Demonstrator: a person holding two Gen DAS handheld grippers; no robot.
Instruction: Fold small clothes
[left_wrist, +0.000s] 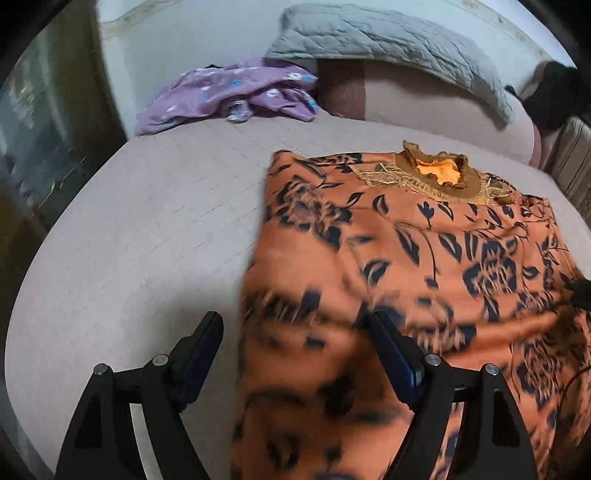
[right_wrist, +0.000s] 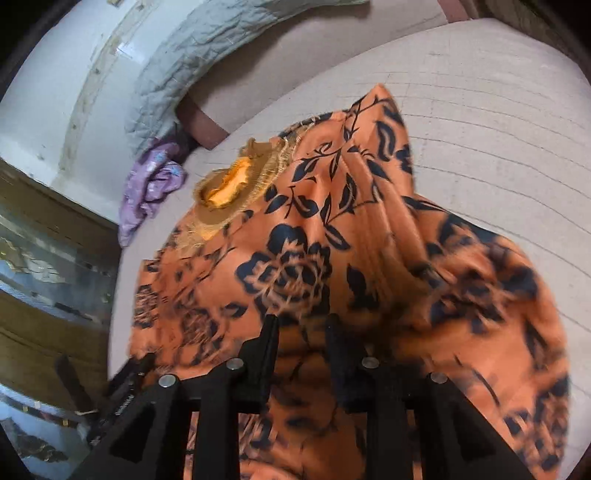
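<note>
Two tools (left_wrist: 295, 332) (right_wrist: 301, 332) open over garment (left_wrist: 406, 258)

A pale grey-pink bed (left_wrist: 122, 236) carries an orange floral top (left_wrist: 424, 258), a crumpled purple garment (left_wrist: 229, 92) and a grey quilted pillow (left_wrist: 388, 40).

A grey quilted pillow (left_wrist: 388, 40) leans at the head of the bed (left_wrist: 122, 236), on a pinkish bolster (left_wrist: 424, 99). A white wall (left_wrist: 184, 33) stands behind.

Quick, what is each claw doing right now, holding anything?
Left gripper: jaws wide open, holding nothing.
Right gripper: jaws slightly open over the orange floral garment, not gripping it.
</note>
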